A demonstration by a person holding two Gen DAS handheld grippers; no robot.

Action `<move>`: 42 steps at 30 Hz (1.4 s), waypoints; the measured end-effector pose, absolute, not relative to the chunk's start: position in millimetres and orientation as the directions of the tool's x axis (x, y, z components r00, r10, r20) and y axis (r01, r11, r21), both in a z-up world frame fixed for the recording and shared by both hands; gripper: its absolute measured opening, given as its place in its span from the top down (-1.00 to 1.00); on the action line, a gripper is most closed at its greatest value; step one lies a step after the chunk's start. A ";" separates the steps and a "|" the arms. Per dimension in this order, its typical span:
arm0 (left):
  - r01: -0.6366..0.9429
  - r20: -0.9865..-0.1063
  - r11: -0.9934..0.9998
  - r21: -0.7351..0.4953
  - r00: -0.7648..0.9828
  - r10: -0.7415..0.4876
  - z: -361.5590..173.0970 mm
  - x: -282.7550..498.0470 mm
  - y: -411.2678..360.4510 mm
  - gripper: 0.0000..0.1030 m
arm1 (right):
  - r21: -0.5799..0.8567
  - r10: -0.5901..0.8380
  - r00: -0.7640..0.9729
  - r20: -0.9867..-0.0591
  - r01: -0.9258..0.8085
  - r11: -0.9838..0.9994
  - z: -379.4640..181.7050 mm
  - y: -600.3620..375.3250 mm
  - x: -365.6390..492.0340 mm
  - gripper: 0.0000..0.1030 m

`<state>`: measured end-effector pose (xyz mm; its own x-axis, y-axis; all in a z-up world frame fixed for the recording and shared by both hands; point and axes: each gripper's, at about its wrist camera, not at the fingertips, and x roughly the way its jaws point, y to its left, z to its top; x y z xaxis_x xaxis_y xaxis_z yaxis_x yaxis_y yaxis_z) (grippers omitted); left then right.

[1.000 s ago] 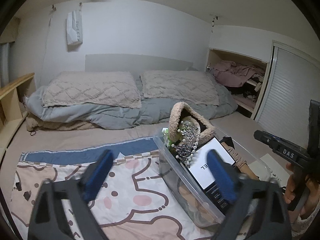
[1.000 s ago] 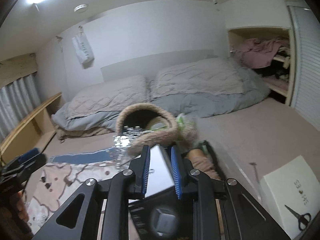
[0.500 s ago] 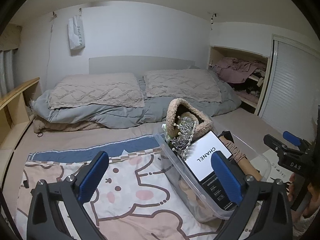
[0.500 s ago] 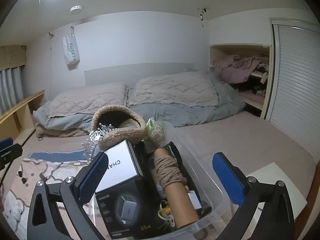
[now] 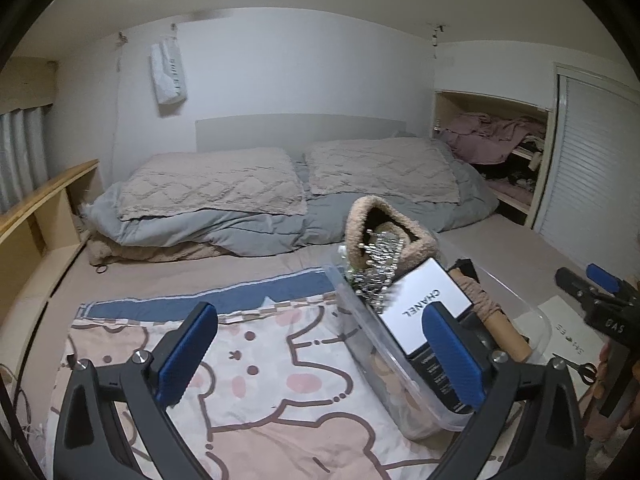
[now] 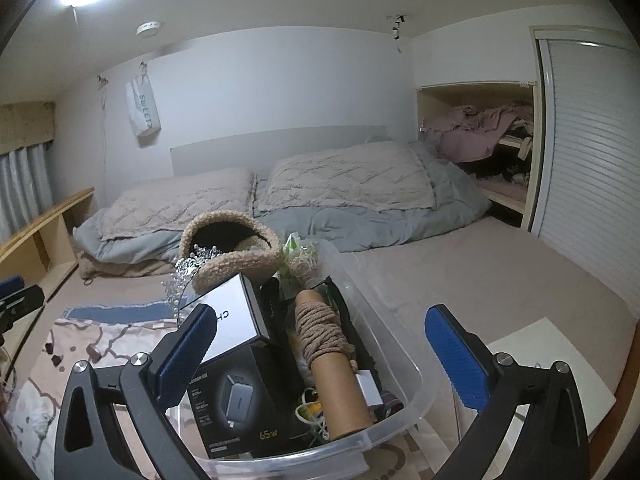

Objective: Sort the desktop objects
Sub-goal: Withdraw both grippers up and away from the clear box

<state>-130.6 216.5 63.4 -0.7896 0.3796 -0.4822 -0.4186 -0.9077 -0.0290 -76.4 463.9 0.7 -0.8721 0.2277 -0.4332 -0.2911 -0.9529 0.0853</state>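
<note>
A clear plastic bin (image 6: 396, 364) (image 5: 360, 340) sits on a patterned blanket (image 5: 260, 392). It holds a white Chanel box (image 5: 424, 312) (image 6: 232, 320), a black charger box (image 6: 236, 400), a cardboard tube wound with twine (image 6: 328, 352) (image 5: 492, 316), a fuzzy beige bag (image 6: 236, 248) (image 5: 380, 228) and a silver tiara (image 5: 376, 276) (image 6: 184, 280). My right gripper (image 6: 320, 356) is open and empty, just above the bin's near end. My left gripper (image 5: 320, 352) is open and empty, left of the bin above the blanket.
A white paper with scissors (image 5: 576, 364) lies right of the bin. A bed with pillows (image 5: 296, 184) fills the back. A wooden shelf (image 5: 44, 208) runs along the left. A closet nook with clothes (image 6: 484, 136) is at the back right.
My right gripper was shut around the Chanel box a second ago; it has opened, let the box rest in the bin and drawn back. My left gripper has pulled back slightly.
</note>
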 end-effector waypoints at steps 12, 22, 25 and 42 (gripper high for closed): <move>-0.281 -0.464 -0.959 -0.028 -0.846 0.262 52.8 -126.3 161.8 -1.00 | 0.078 0.216 -0.869 -0.445 -0.278 -0.957 -8.9 470.3 -73.5 -1.00; -0.163 -0.453 -0.984 -0.068 -0.874 0.176 44.2 -125.6 102.9 -1.00 | 0.134 0.196 -0.895 -0.402 -0.269 -0.954 -13.2 479.3 -75.7 -1.00; -0.126 -0.445 -0.990 -0.068 -0.884 0.143 42.0 -124.9 86.8 -1.00 | 0.163 0.178 -0.903 -0.392 -0.258 -0.952 -13.1 476.8 -77.4 -1.00; 0.061 -0.450 -0.997 0.047 -0.890 -0.075 16.2 -101.9 -4.2 -1.00 | 0.168 0.007 -0.917 -0.398 -0.080 -0.982 -11.0 390.2 -100.8 -1.00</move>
<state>-101.9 -4.2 16.2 -0.8900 -0.0754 -0.4498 0.0606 -0.9970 0.0473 -100.8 390.2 -11.0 -0.9174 0.0067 -0.3980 -0.0801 -0.9825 0.1682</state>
